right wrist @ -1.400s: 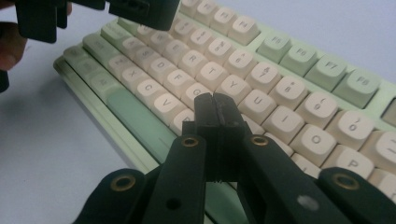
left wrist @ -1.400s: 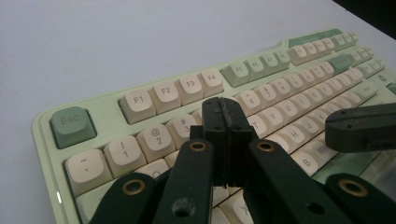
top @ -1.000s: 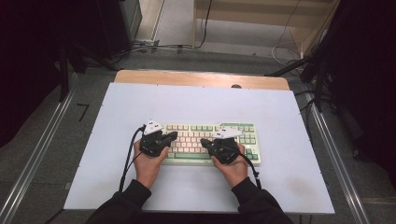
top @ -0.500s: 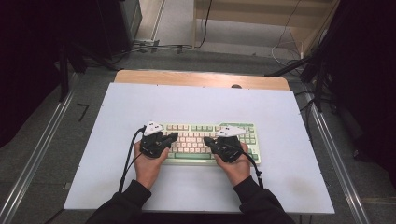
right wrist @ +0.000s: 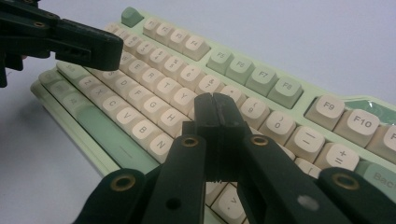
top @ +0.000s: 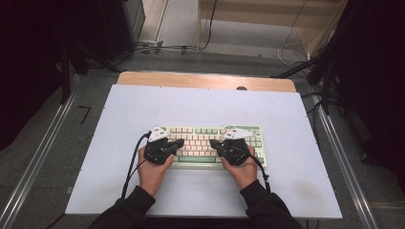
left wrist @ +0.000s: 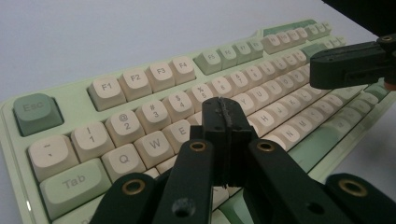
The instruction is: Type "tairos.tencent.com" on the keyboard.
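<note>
Keyboard (top: 213, 144) legends readable in gripper views — jaws pressed together.

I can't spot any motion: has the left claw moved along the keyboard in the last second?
No. The left claw sits over the same left-hand keys of the keyboard as before.

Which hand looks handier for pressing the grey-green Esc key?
Probably the left. The left gripper, jaws shut, hovers over the letter keys on the pale green keyboard's left half, where the Esc key sits; the right gripper hovers further right.
</note>
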